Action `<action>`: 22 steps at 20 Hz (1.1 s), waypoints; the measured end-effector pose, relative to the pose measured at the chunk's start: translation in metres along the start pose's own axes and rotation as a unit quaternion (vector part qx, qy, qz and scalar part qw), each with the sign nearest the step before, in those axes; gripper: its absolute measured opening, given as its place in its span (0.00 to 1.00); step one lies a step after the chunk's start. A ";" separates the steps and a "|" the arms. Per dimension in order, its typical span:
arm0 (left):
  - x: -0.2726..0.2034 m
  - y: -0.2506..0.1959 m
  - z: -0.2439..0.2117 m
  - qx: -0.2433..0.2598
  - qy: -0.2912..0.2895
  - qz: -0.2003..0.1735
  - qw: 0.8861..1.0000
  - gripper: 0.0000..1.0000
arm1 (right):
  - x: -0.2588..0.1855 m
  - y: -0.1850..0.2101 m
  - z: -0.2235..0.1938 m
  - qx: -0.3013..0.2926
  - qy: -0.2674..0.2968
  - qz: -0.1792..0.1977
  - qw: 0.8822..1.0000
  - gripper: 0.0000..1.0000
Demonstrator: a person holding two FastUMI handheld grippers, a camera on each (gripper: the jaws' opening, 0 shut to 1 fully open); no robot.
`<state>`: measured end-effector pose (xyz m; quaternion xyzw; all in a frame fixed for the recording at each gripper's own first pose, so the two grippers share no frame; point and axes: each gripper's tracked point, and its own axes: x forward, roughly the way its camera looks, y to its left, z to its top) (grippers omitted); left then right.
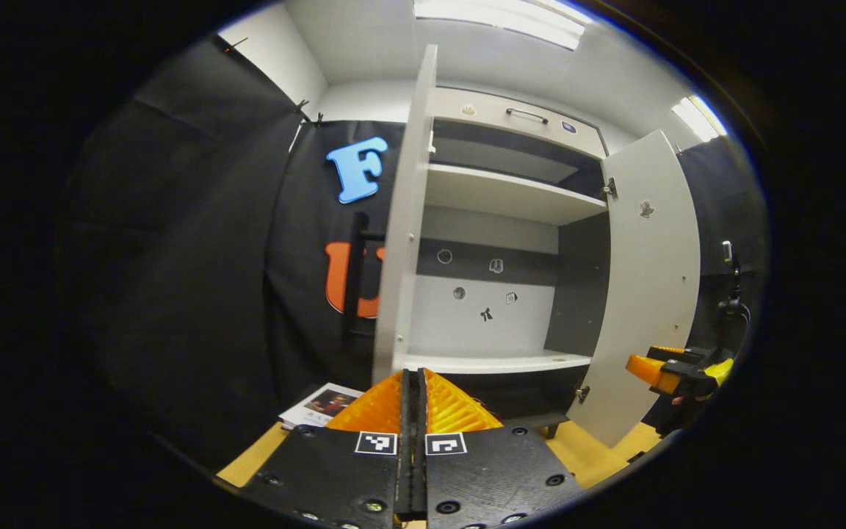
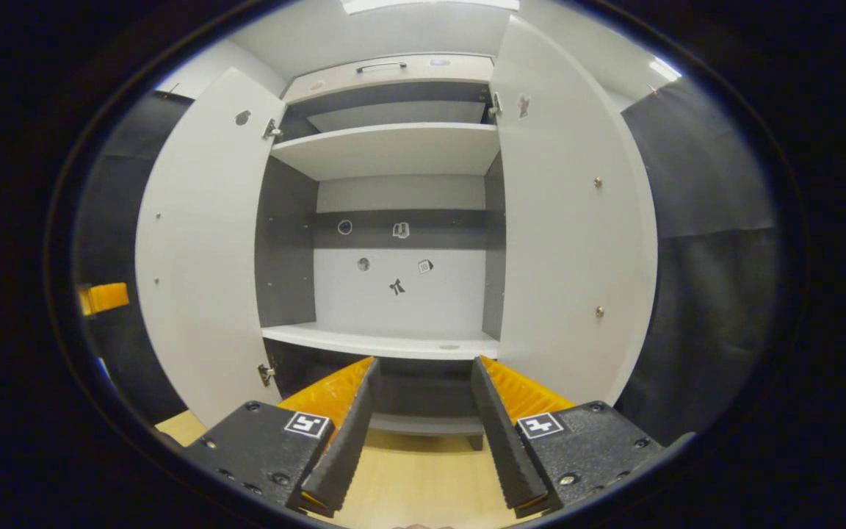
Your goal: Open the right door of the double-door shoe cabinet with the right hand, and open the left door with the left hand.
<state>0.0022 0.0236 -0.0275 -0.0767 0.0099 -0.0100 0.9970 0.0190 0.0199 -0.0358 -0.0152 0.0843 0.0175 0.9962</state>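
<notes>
- Left gripper (image 1: 413, 389): fingers pressed together, clenched on nothing, just before the free edge of the left door (image 1: 402, 220).
- Right gripper (image 2: 423, 397): fingers spread wide, released, grasping nothing, aimed at the cabinet opening.
- Shoe cabinet (image 2: 393, 150): stands on a wooden floor (image 2: 416, 477); both doors swung out (left door seen edge-on in the left gripper view).
- Right door (image 2: 570, 220): open, hinged at the cabinet's right side.
- Interior: two pale shelves; small stickers on the back panel (image 2: 401, 286).
</notes>
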 end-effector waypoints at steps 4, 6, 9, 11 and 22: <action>0.048 -0.034 0.005 0.003 -0.021 -0.004 1.000 0.00 | -0.005 -0.010 0.014 -0.008 -0.024 -0.022 0.999 0.79; 0.066 -0.040 0.007 0.009 -0.018 0.002 1.000 0.00 | -0.012 -0.014 0.022 -0.008 -0.032 -0.028 0.999 0.78; 0.082 -0.046 0.003 0.006 -0.009 0.013 1.000 0.00 | -0.022 -0.022 0.033 -0.010 -0.048 -0.036 0.998 0.78; 0.085 -0.048 0.002 0.003 -0.008 0.006 1.000 0.02 | -0.022 -0.026 0.034 -0.011 -0.053 -0.041 0.998 0.78; 0.074 -0.064 0.037 0.054 -0.069 -0.005 0.996 0.93 | -0.003 -0.026 0.023 0.003 -0.043 -0.028 0.999 0.79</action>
